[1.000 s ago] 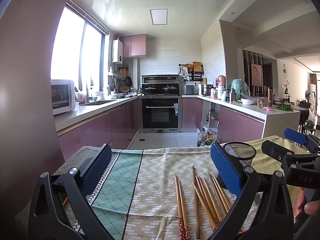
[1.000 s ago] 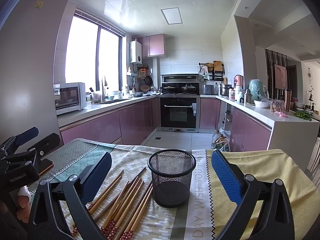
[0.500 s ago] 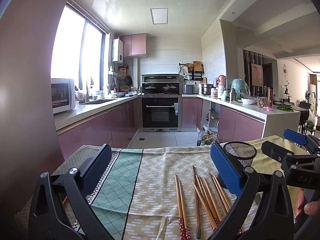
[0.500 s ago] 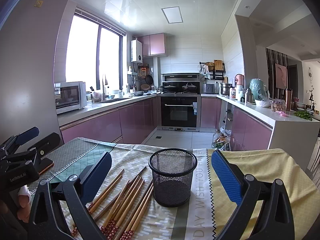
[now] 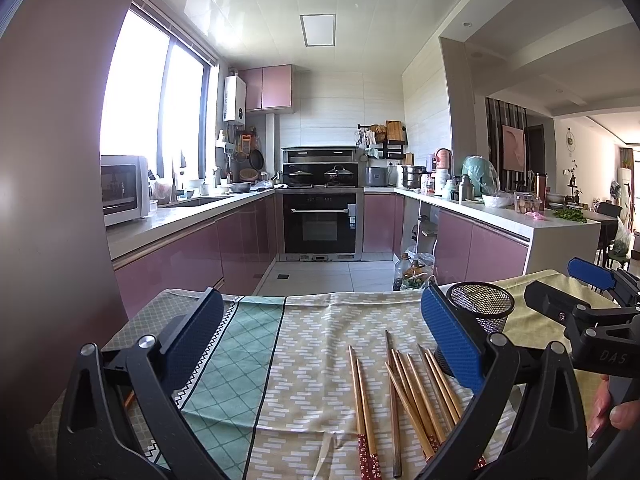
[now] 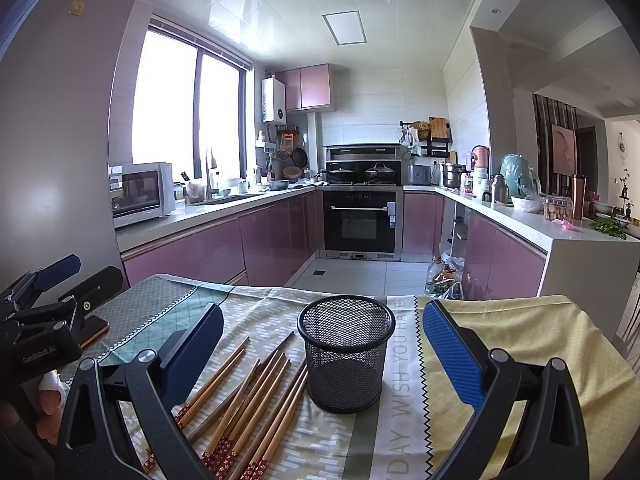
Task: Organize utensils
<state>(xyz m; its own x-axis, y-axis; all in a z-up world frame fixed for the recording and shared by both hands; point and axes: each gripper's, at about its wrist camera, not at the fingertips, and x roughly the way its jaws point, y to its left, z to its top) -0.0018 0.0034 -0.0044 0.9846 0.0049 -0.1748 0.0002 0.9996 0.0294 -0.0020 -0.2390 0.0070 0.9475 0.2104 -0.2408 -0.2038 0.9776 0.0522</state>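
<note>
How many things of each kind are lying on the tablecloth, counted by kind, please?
Chopsticks: about 10 (they overlap, and a gripper hides some ends)
Black mesh cup: 1, upright and empty
Total: about 11

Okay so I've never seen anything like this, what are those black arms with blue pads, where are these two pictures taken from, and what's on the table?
No robot here: a person holds two handheld grippers, each carrying a wide-angle camera looking out along its two fingers. One picture comes from the left gripper, the other from the right gripper. Each also catches the other gripper at its edge. Both are open and hold nothing. On the tablecloth lie loose wooden chopsticks beside an upright, apparently empty black mesh cup. Behind is a kitchen.
</note>
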